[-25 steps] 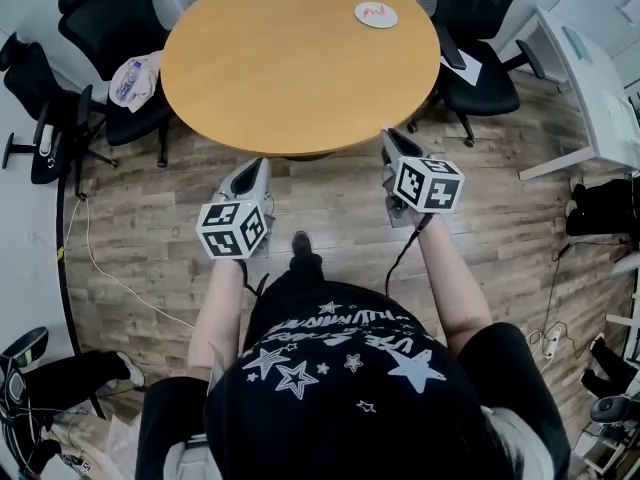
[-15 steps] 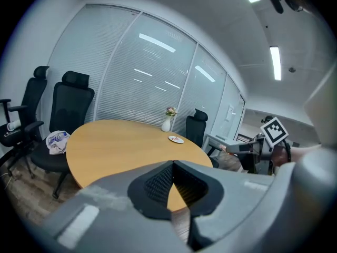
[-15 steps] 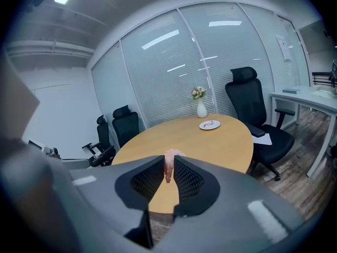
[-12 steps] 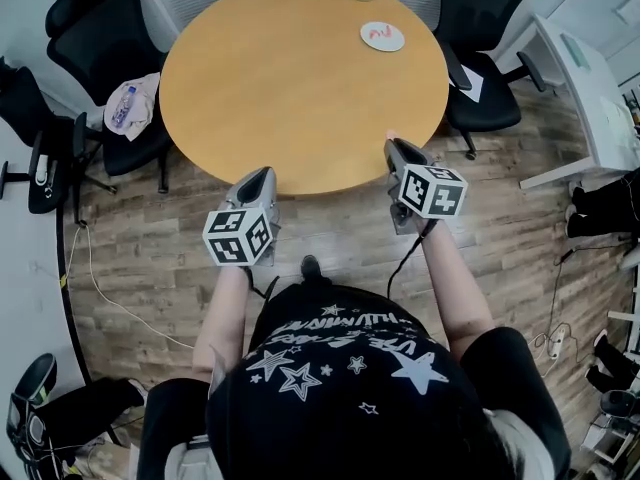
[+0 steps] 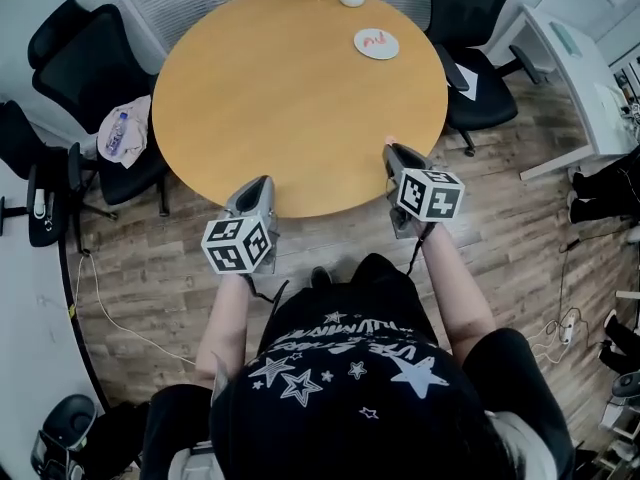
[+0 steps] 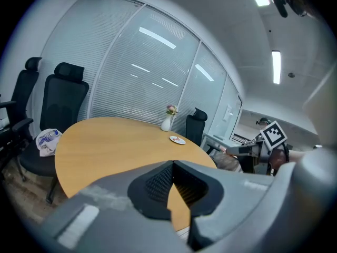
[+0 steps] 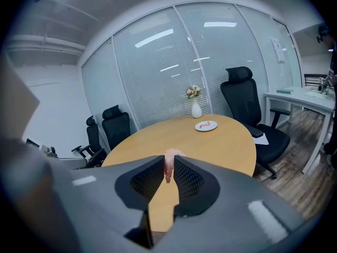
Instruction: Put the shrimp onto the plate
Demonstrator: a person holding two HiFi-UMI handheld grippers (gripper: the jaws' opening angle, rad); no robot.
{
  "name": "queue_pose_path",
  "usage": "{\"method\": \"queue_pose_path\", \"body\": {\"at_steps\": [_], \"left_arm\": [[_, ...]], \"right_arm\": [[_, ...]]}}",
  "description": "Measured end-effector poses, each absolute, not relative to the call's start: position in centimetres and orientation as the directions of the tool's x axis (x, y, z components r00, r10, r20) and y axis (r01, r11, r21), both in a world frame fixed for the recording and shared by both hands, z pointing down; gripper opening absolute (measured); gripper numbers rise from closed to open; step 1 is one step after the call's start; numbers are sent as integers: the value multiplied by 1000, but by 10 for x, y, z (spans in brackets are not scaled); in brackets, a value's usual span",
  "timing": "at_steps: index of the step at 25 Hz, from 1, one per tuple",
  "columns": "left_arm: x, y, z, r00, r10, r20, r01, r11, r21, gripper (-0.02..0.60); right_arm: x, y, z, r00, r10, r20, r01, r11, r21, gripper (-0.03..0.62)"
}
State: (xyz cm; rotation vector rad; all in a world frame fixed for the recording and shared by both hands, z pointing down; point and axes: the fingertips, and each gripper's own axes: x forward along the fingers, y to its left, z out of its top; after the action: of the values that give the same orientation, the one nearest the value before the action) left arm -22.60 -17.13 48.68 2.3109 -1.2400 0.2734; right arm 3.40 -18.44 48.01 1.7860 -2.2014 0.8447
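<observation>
The shrimp [image 7: 170, 158] is pinched between the nearly closed jaws of the right gripper [image 7: 168, 168], with its long axis upright and its pink end seen past the tips. The plate [image 7: 206, 126] is found well ahead of that gripper, slightly to its right, at the far side of the table [image 5: 290, 88], near a vase [image 7: 196, 109]; something pink is already carried on it. The left gripper [image 6: 172, 167] is held closed and empty, farther from the plate. A long forward reach by the right is judged to be called for.
</observation>
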Motion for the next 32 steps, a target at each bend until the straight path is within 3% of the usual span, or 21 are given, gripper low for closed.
{"method": "queue_pose_path", "body": {"at_steps": [32], "left_arm": [[-111,-355,472,463,-798,387,-883,-379,275,2]], "right_arm": [[132,-407,495,-381,-794,473,-910,232,-343,57]]}}
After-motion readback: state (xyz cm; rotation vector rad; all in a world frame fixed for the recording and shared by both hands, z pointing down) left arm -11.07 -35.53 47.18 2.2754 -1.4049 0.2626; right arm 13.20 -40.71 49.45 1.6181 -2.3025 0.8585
